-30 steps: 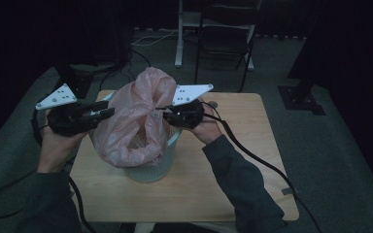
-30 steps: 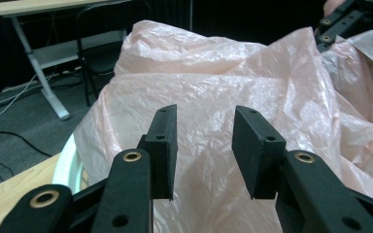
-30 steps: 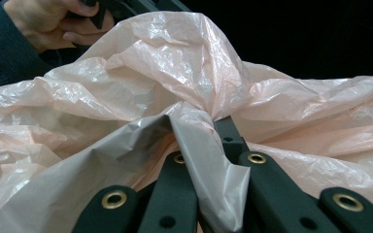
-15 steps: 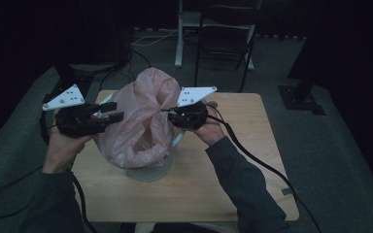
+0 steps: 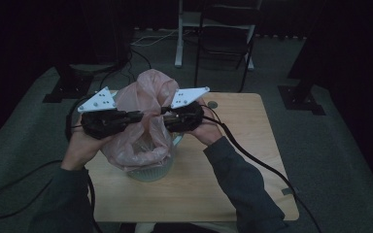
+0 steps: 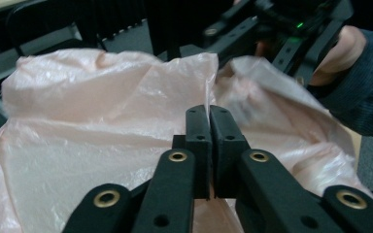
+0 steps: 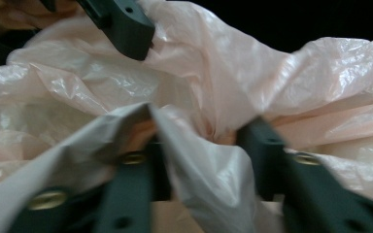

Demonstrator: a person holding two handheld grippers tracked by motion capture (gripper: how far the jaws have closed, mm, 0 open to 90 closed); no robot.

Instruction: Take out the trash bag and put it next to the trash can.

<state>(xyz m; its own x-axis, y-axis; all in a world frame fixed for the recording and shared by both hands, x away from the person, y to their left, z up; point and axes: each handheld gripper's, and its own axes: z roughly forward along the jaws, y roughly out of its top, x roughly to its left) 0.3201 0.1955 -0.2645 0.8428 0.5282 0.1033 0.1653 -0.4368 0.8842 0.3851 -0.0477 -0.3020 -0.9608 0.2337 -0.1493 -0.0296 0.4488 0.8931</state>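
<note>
A thin, crinkled, translucent pink plastic bag (image 5: 143, 127) stands bunched upright (its lower part lining a pale round bin (image 5: 150, 170)) on the table.

I'm looking into what reads as a dim lab or recording studio: black curtains close off the back, a small plywood table (image 5: 252, 189) stands on grey carpet, cables (image 5: 141, 48) run across the floor, and a black chair (image 5: 223, 39) waits behind.

pink bag (image 7: 223, 87) blurred, perhaps draping right claw (image 7: 204, 150); container (image 5: 150, 170) mostly hidden
</note>
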